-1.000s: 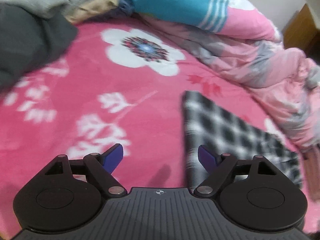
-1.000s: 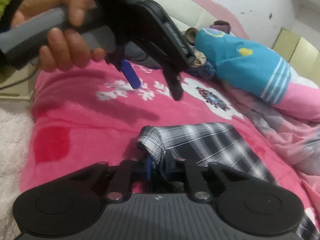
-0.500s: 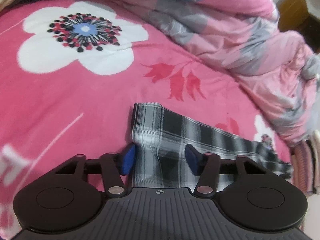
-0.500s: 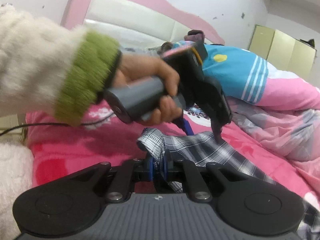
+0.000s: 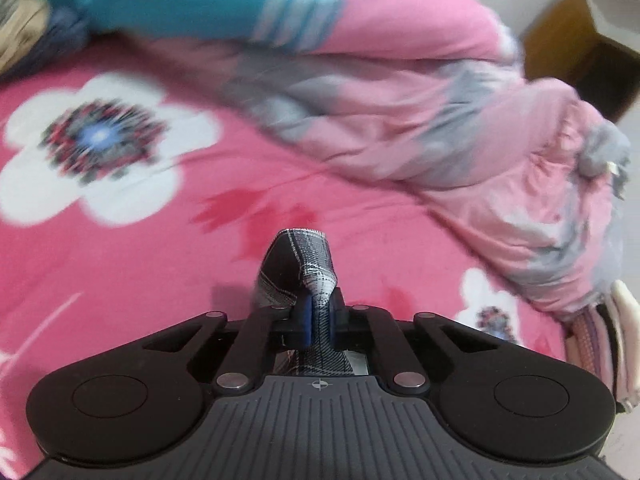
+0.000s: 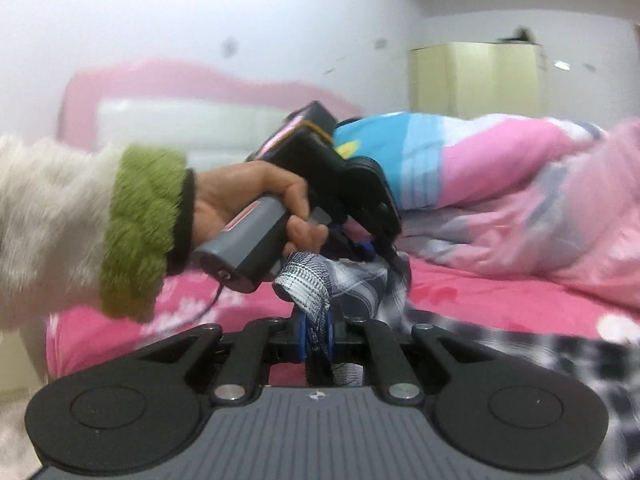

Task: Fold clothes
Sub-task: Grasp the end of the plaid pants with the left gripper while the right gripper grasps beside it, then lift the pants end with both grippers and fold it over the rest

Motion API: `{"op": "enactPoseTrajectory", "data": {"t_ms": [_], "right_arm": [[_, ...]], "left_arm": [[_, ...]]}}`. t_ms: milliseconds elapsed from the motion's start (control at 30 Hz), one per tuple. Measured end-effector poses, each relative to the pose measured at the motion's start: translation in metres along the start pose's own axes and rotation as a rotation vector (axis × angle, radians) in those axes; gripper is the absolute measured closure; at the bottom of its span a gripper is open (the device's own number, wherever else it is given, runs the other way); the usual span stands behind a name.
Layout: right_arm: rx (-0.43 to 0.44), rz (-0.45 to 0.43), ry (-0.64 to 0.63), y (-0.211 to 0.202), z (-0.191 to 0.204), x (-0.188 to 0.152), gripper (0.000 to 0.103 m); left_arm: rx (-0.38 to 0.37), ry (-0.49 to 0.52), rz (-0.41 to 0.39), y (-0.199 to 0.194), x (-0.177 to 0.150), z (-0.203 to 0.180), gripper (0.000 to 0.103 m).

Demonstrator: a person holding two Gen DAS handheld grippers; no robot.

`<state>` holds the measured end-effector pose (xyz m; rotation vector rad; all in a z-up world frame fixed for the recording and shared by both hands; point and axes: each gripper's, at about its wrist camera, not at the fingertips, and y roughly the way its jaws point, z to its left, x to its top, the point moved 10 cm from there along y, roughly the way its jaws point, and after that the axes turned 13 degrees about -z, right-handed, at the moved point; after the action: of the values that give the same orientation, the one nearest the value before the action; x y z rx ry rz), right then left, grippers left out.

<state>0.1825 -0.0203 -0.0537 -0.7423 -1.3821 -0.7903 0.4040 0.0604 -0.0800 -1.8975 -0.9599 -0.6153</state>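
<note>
Plaid garment (image 6: 360,288), black, grey and white check, is pinched at two points and lifted off the bed (image 5: 132,272). Left claw (image 5: 318,318) is clamped shut on a bunched edge; in the left wrist view a short tab of cloth stands up just ahead of its blue pads (image 5: 306,318) and curls back toward the camera, with pink floral bedding below and beyond it. Right claw (image 6: 316,334) is likewise closed on a ribbed, white-edged fold that pokes up and slightly left from between its pads. From the right claw the fabric runs forward and up to the left claw (image 6: 374,248), which hangs just ahead and above, gripped by a hand (image 6: 256,196) in a fuzzy cream sleeve (image 6: 60,232) with a green cuff. So the held stretch has its long axis roughly along the right claw's forward line, short and slack between the two claws. Rest of the garment trails off to the right of the right claw, low over the bed, blurred; its far end cannot be made out. Crumpled pink, grey and teal duvet (image 5: 420,92) is piled well ahead and to the right of both claws.
</note>
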Motion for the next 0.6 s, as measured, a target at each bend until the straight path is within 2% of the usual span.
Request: {"op": "enactPoseTrajectory", "data": {"t_ms": [233,400,500,600], "right_arm": [[-0.213,-0.152,0.211,-0.075,-0.106,0.034,0.094],[-0.361,-0.227,0.366,-0.135,-0.182,0.033,0.094],[-0.426,-0.251,0.465,-0.161,-0.218,0.016,0.094],[-0.468,-0.259,0.566,-0.171,-0.25,-0.008,0.094]], "left_arm": [[-0.099,0.179,-0.013,0.024,-0.013,-0.156,0.098],[-0.15,0.356,0.05,0.059,-0.06,-0.256,0.098],[-0.145,0.433,0.1,0.083,-0.094,-0.286,0.098],[-0.12,0.478,0.132,0.103,-0.121,-0.295,0.098]]}}
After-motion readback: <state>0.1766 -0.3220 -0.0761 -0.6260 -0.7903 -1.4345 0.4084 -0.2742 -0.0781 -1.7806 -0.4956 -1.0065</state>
